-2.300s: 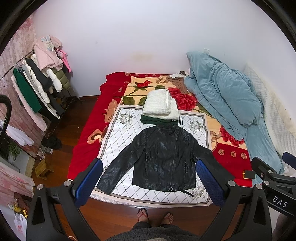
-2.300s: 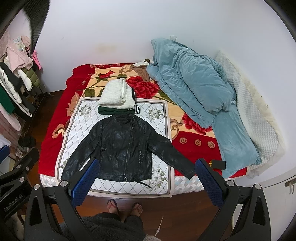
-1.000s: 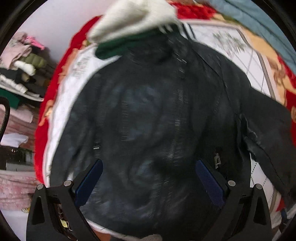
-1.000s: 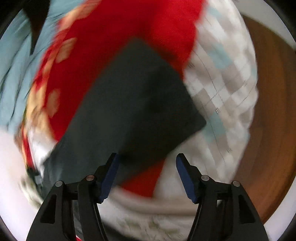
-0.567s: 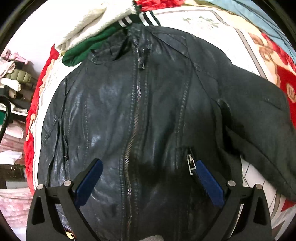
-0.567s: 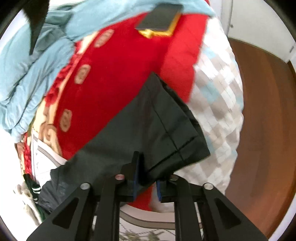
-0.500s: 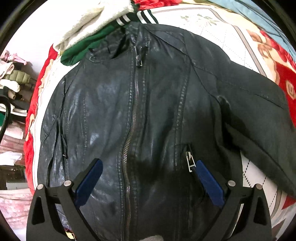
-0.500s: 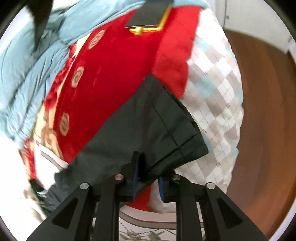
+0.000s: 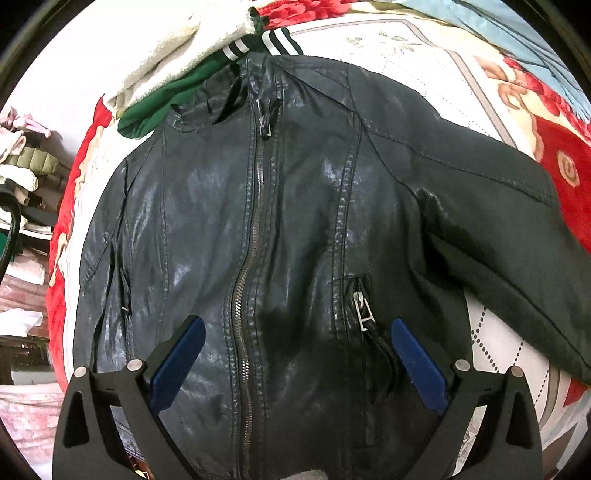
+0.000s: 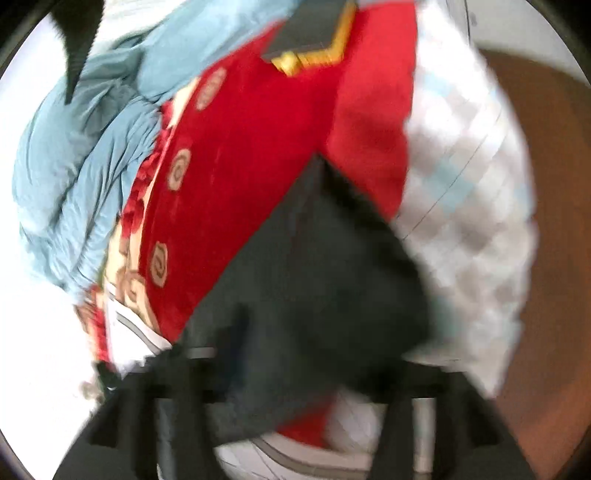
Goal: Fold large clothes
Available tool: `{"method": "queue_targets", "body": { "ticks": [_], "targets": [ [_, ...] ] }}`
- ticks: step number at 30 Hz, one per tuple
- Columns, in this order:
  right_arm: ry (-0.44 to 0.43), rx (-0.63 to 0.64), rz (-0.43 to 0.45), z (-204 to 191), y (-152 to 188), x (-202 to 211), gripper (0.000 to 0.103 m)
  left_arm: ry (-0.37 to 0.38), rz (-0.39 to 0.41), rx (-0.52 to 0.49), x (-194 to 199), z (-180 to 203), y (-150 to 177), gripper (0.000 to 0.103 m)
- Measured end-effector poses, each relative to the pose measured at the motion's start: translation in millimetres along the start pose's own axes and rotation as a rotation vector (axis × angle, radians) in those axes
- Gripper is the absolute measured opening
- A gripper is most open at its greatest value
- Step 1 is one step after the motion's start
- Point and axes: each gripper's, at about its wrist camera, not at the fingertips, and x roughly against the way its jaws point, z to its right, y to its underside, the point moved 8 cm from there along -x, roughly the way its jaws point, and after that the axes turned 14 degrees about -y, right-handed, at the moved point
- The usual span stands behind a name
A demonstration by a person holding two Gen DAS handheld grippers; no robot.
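Note:
A black leather jacket (image 9: 280, 229) lies front up and zipped on the bed. My left gripper (image 9: 295, 354) is open just above its lower front, with the blue pads either side of the zip and right pocket. Its right sleeve (image 9: 517, 240) stretches out to the right. In the right wrist view the sleeve end (image 10: 317, 280) is blurred and fills the lower middle. My right gripper (image 10: 291, 373) is blurred and mostly covered by the sleeve.
Folded white and green clothes (image 9: 192, 62) sit just past the jacket collar. A red flowered blanket (image 10: 266, 147) covers the bed, with a blue duvet (image 10: 85, 155) beyond. A dark phone (image 10: 310, 33) lies on the blanket. Wooden floor (image 10: 546, 258) is at the right.
My right gripper closed on the sleeve end and now lifts it, with the view blurring. My left gripper dropped from a high view to just above the jacket front.

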Motion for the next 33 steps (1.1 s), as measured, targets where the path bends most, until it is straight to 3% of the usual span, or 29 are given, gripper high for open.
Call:
{"method": "queue_targets", "body": {
  "ticks": [1, 3, 5, 8, 12, 17, 20, 23, 26, 30, 33],
  "targets": [
    [-0.02, -0.042, 0.004, 9, -2, -10, 0.062, 0.001, -0.005, -0.001, -2, 0, 1, 0.103],
    [-0.026, -0.057, 0.042, 13, -5, -12, 0.048, 0.002, -0.01, 0.003, -3, 1, 4, 0.103],
    [0.012, -0.047, 0.087, 10, -5, -4, 0.009, 0.001, -0.005, 0.01, -2, -1, 3, 0.103],
    [0.054, -0.012, 0.148, -6, -6, 21, 0.006, 0.01, 0.004, 0.03, 1, -7, 2, 0.103],
    [0.067, 0.117, 0.195, -55, 1, 56, 0.006, 0.028, 0.004, 0.061, 4, -18, -1, 0.103],
    [-0.048, 0.244, 0.17, -136, 21, 66, 0.006, 0.038, -0.01, 0.133, -1, -47, -6, 0.103],
    [-0.133, 0.307, 0.096, -187, 48, 51, 0.006, 0.034, -0.039, 0.199, -15, -73, -7, 0.103],
    [-0.201, 0.399, 0.003, -239, 92, 27, 0.006, 0.02, -0.078, 0.259, -36, -101, -1, 0.103],
    [-0.248, 0.528, -0.132, -292, 165, -13, 0.006, -0.004, -0.123, 0.324, -60, -139, 10, 0.103],
    [-0.272, 0.717, -0.361, -333, 295, -75, 0.006, -0.06, -0.18, 0.428, -94, -207, 34, 0.103],
    [-0.22, 0.91, -0.515, -334, 401, -120, 0.006, -0.102, -0.24, 0.504, -124, -263, 64, 0.103]
  ]
}}
